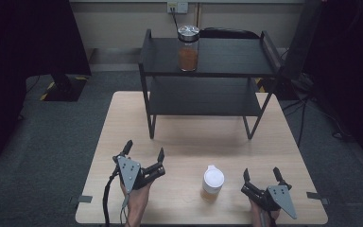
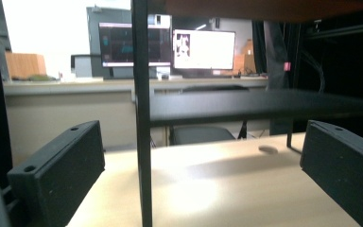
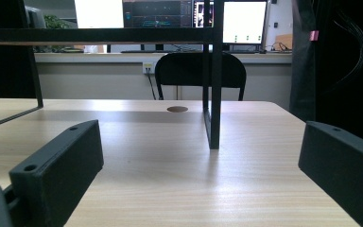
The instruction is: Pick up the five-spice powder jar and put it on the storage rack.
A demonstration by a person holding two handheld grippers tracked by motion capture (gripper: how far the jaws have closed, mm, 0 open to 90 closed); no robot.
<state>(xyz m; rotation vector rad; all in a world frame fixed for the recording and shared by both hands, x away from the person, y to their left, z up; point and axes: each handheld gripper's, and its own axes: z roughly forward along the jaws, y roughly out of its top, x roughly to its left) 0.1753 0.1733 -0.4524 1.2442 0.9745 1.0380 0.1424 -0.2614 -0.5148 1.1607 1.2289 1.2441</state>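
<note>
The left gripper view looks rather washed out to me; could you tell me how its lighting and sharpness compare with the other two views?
Left gripper view: soft, with a blown-out window and glare on the table. Right gripper view: sharper, evenly lit, wood grain clear. High view: dim, with the shelf casting a soft shadow on the table.

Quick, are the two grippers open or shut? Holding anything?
Left gripper: open, holding nothing.
Right gripper: open, holding nothing.

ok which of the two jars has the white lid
The small jar on the table, between the left gripper and right gripper. The taller jar on the rack's top shelf has a silver metal lid.
</note>
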